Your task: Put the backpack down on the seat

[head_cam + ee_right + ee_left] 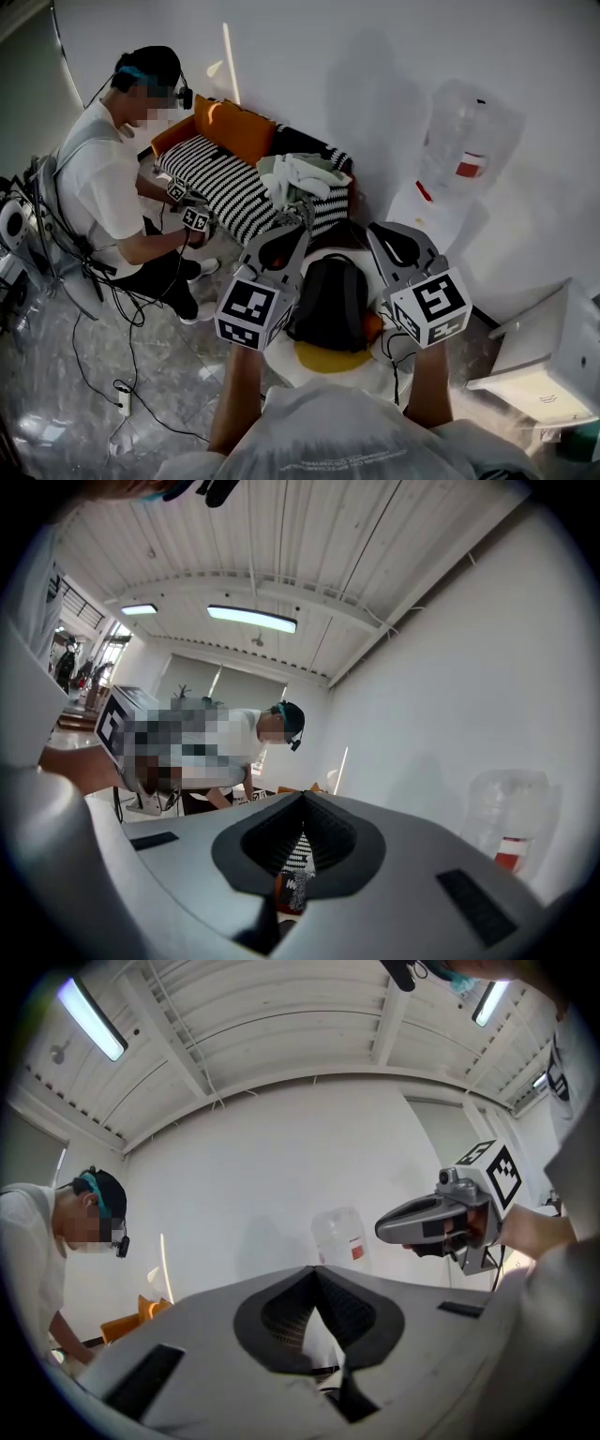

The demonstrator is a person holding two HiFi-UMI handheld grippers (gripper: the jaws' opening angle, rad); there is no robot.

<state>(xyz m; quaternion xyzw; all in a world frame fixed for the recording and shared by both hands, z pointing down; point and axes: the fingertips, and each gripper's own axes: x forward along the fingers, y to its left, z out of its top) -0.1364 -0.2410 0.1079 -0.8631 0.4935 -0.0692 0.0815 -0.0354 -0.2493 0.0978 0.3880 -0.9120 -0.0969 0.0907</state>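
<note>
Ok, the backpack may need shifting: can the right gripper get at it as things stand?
Probably yes. The backpack lies uncovered just beside the right gripper, with nothing between them; its jaws are shut and would need opening first.

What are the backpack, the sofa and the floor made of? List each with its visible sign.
Backpack: dark woven fabric, probably nylon, matte; it sags softly and shows no glare.
Sofa: black-and-white striped cloth, matte; it folds over the front edge.
Floor: polished stone or tile, glossy; it mirrors light in patches.
</note>
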